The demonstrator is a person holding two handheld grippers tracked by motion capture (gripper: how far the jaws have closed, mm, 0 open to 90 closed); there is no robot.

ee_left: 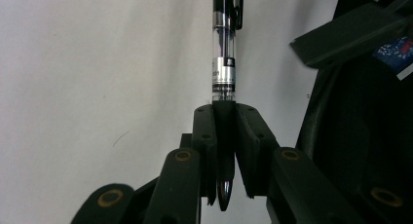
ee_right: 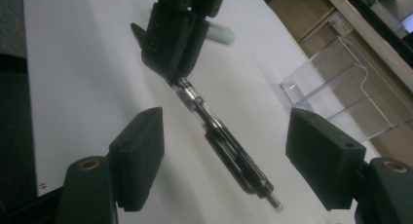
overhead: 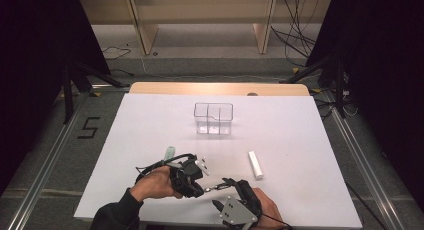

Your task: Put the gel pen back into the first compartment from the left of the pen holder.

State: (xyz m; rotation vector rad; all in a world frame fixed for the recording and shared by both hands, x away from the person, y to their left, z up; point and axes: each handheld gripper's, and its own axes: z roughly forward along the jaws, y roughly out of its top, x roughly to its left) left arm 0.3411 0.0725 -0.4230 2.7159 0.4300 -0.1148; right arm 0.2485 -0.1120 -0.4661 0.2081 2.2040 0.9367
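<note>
Near the table's (overhead: pixel 300 140) front edge, the left gripper (ee_left: pixel 225 136) is clamped on a pen (ee_left: pixel 224 63). Beside it, the right gripper (ee_right: pixel 224 151) stands wide, its pads either side of the pen without touching

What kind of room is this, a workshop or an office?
Probably a lab set up for recording hand work. A white table stands between dark curtains, loose cables run over the floor, and a taped number marks the floor beside it.

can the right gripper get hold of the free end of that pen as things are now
Probably yes. The right gripper stands open with the pen already between its jaws, nothing in between. The left gripper clamps the pen's other end, so it should stay put.
</note>
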